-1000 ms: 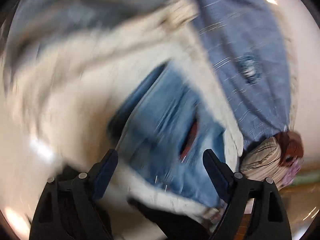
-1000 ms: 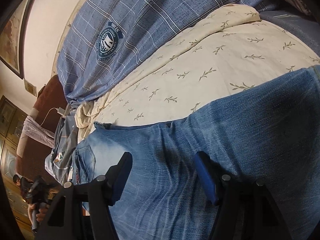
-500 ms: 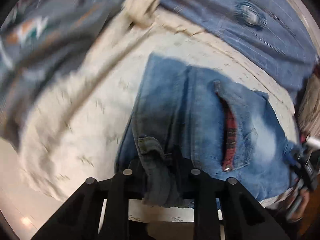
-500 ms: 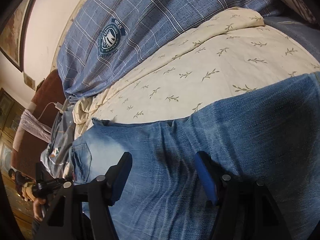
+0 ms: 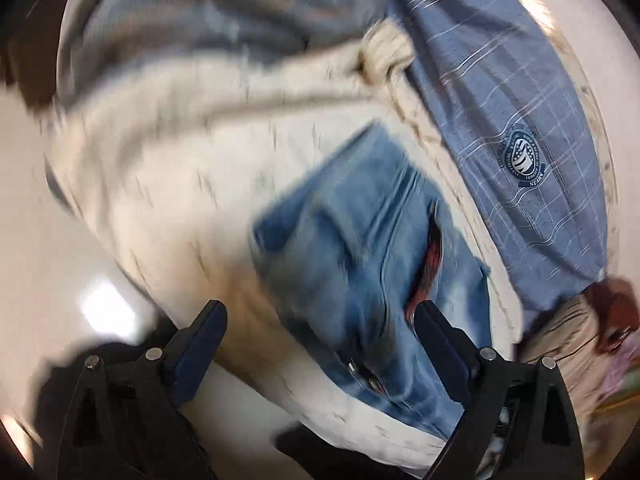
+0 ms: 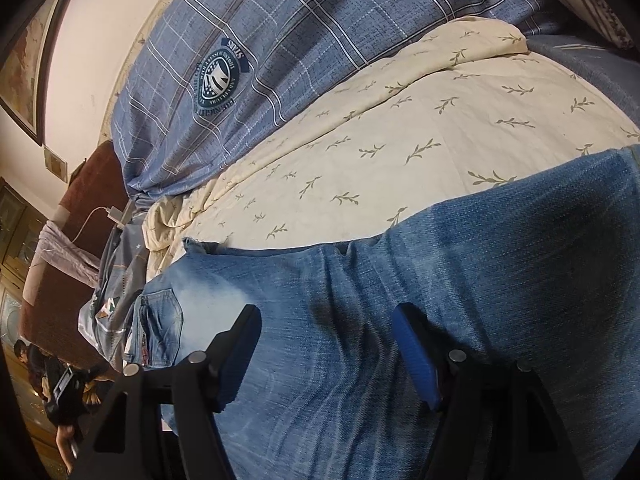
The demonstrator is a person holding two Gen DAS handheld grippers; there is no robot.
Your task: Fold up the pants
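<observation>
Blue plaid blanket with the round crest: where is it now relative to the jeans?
The blue plaid blanket with the round crest lies beyond the blue denim jeans in the right wrist view, separated from them by the cream leaf-print sheet.

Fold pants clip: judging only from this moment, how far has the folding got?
Done: the jeans lie spread on the leaf-print cream sheet, seemingly doubled lengthwise, back pocket showing at the waist end. In hand: nothing; the left gripper and right gripper are both open above the denim, though the left view is blurred. Left: the crosswise folds, since the jeans stretch at full length across the right view.
</observation>
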